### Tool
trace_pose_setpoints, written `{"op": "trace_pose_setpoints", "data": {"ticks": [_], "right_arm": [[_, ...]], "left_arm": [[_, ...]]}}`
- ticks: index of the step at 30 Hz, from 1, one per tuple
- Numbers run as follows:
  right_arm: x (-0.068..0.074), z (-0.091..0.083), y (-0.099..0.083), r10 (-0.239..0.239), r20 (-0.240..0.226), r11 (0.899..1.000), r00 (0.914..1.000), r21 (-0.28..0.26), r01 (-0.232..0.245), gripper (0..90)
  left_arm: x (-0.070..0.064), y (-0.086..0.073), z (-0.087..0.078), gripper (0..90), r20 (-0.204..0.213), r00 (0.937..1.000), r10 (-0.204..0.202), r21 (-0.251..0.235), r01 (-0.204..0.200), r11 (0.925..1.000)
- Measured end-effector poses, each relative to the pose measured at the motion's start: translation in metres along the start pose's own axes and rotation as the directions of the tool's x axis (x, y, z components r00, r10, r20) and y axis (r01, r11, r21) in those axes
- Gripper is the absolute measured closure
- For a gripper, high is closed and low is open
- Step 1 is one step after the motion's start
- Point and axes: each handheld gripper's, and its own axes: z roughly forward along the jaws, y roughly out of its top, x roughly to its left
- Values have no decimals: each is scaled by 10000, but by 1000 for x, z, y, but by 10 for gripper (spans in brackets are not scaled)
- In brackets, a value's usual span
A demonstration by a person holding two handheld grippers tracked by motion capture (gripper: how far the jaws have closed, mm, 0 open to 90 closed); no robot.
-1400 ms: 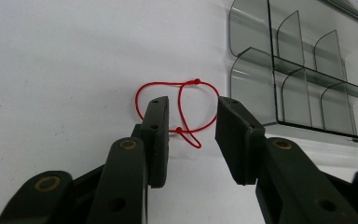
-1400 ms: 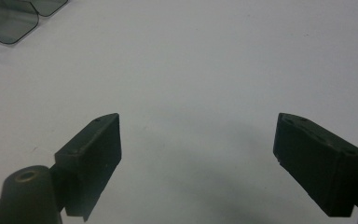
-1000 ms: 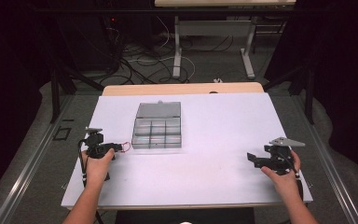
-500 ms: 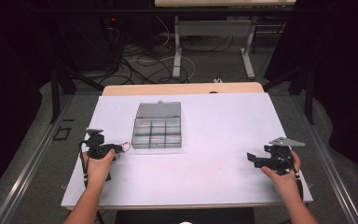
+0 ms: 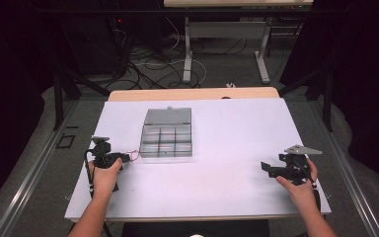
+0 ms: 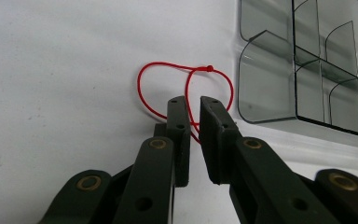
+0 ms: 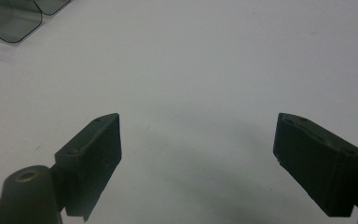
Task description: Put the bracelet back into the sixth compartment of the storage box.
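the left gripper's (image 6: 193, 105) fingers (image 6: 179, 135) are nearly clenched on a red string loop (image 6: 186, 77) lying on the white bench (image 5: 227, 148), just beside the clear compartment box (image 5: 168, 139); the right gripper's (image 7: 198, 140) fingers are spread wide, released.

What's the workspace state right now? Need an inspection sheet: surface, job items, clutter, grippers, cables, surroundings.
Surface: white table top, bare apart from the job's things.
Job's things: clear compartment box with its lid open and lying flat behind it; red string loop on the surface beside the box's near corner.
Clutter: nothing seen.
Grippers: left gripper jaws nearly closed on the red string loop, a strand running between them; right gripper jaws wide apart, nothing between them, apart from the box.
Cables: a black cable trails from the left gripper; loose cables on the floor beyond the table.
Surroundings: dark room, table legs behind.
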Motion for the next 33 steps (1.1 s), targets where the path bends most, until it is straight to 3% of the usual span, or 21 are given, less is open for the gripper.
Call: {"op": "trace_pose_setpoints", "data": {"ticks": [14, 16, 22, 33], "right_arm": [[0, 1, 0, -7, -30, 10000, 10000, 18, 7, 151], [-1, 1, -1, -91, -49, 9999, 9999, 48, 91, 151], [0, 1, 0, -17, -40, 10000, 10000, 21, 17, 151], [0, 1, 0, -19, -52, 10000, 10000, 10, 19, 152]], "left_arm": [[-1, -1, 1, 894, 14, 10000, -36, -79, 37, 10000], [0, -1, 0, 897, 58, 9999, 90, -111, -89, 9999], [0, -2, -3, 900, 243, 9997, -27, -191, 32, 9998], [2, -3, -7, 900, 185, 9994, 287, -491, -277, 9984]]}}
